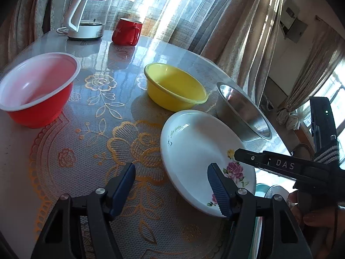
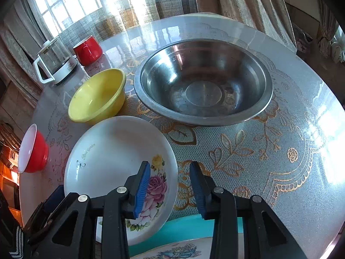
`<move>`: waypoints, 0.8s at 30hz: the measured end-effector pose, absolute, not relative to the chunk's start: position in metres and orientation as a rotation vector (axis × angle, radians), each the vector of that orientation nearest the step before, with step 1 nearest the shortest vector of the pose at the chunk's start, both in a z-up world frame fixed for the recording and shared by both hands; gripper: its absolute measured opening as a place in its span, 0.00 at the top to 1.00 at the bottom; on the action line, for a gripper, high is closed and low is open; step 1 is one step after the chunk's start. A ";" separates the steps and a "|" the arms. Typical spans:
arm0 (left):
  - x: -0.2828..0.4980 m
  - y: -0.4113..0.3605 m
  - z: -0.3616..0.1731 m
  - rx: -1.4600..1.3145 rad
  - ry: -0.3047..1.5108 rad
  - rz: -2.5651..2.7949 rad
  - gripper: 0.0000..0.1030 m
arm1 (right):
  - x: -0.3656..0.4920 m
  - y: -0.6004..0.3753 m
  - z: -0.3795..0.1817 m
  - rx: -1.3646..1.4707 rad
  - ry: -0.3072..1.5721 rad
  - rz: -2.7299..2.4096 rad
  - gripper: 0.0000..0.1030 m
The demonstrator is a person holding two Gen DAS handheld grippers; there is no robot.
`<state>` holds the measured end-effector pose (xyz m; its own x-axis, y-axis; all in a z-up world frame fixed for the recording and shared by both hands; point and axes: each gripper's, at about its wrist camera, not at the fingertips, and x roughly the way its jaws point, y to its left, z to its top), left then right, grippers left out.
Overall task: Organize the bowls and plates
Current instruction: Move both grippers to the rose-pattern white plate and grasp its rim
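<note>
A white flowered plate [image 1: 198, 146] [image 2: 112, 151] lies at the near edge of the round table. My left gripper [image 1: 170, 187] stands open astride the plate's near-left rim, one pad over the plate and the other over the tablecloth. My right gripper [image 2: 170, 190] is open too, straddling the right rim with a gap at each pad; one of its fingers [image 1: 254, 159] reaches over the flowers. Beyond the plate stand a yellow bowl [image 1: 174, 86] [image 2: 97, 95], a steel bowl [image 1: 243, 112] [image 2: 202, 82] and a red bowl with a white inside [image 1: 38, 90] [image 2: 32, 151].
A glass kettle [image 1: 86, 15] [image 2: 54, 62] and a red mug [image 1: 127, 31] [image 2: 88, 50] stand at the far side by the curtains. Below the near table edge show a teal plate [image 2: 183, 226] and a patterned plate [image 2: 179, 250]. A hand [image 1: 319, 215] holds the right gripper.
</note>
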<state>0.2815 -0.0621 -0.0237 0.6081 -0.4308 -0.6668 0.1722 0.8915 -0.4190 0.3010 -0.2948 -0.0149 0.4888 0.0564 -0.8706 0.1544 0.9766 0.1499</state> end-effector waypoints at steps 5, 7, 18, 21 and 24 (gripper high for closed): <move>0.282 -0.062 -0.024 -0.320 0.853 -0.347 0.37 | 0.300 -0.288 -0.023 0.229 1.090 -0.049 0.71; 0.283 -0.061 -0.024 -0.315 0.854 -0.343 0.39 | 0.300 -0.283 -0.023 0.228 1.089 -0.052 0.72; 0.289 -0.061 -0.023 -0.186 0.880 -0.335 0.59 | 0.293 -0.249 -0.026 0.211 1.089 -0.075 0.71; 0.289 -0.061 -0.023 -0.165 0.883 -0.331 0.63 | 0.291 -0.245 -0.026 0.200 1.084 -0.080 0.72; 0.290 -0.060 -0.023 -0.161 0.884 -0.342 0.64 | 0.290 -0.243 -0.026 0.201 1.076 -0.086 0.72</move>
